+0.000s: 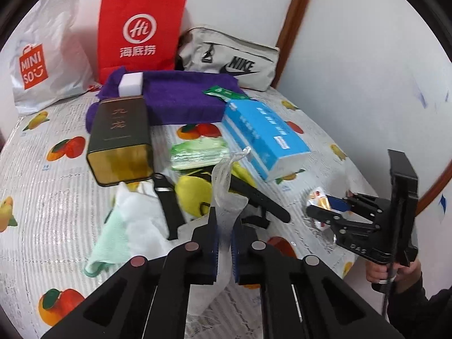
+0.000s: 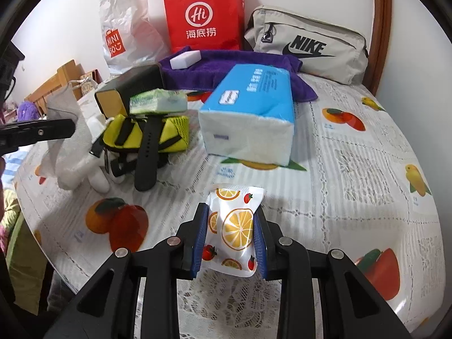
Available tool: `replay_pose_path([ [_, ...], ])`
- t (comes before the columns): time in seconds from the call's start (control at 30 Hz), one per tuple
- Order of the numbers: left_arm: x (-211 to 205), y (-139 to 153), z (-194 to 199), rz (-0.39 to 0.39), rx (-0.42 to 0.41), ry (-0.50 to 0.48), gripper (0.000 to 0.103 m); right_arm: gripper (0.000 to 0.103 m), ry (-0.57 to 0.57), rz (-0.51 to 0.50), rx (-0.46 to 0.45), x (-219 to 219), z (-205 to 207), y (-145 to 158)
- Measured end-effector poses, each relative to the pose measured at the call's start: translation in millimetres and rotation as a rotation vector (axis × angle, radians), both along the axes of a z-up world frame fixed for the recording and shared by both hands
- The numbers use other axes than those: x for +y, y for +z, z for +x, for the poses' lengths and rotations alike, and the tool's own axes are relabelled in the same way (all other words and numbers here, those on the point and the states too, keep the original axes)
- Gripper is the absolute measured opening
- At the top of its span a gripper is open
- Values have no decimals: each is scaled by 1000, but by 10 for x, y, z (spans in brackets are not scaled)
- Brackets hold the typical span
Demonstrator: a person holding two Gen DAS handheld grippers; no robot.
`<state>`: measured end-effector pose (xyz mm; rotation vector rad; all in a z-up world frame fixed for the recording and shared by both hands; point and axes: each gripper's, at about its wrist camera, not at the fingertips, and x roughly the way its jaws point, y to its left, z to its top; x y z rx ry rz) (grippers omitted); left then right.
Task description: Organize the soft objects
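Fruit-print tablecloth (image 2: 353, 186) against a white wall (image 2: 56, 22), cluttered with bags and tissues; left gripper (image 1: 224, 237) clamped on a mesh pouch (image 1: 226, 195) lifted between its jaws, right gripper (image 2: 230, 237) gripping a fruit-print packet (image 2: 234, 226) lying on the cloth.

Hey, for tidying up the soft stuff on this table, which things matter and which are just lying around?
Part of the job:
- white mesh bag, held in the left hand-held gripper
- fruit-print pack, held in the right hand-held gripper
- purple towel
- blue tissue pack
- green cloth

Just lying about:
- dark tin
- red paper bag
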<state>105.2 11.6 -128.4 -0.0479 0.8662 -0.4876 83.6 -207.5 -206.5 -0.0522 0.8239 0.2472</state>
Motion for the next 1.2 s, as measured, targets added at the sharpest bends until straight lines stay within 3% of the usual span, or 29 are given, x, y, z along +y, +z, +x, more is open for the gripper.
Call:
replay_pose_path([
  [0.33,257,179,186,-51,-2,98,7,30,47,29,-6,53,111,271],
  [0.63,334,410,457,-84,2,105,7,30,96,50,-44,142,361,616],
  [1.2,478,579,1399,-114,34,145,7,30,83,52,-92,129,1434,1060],
])
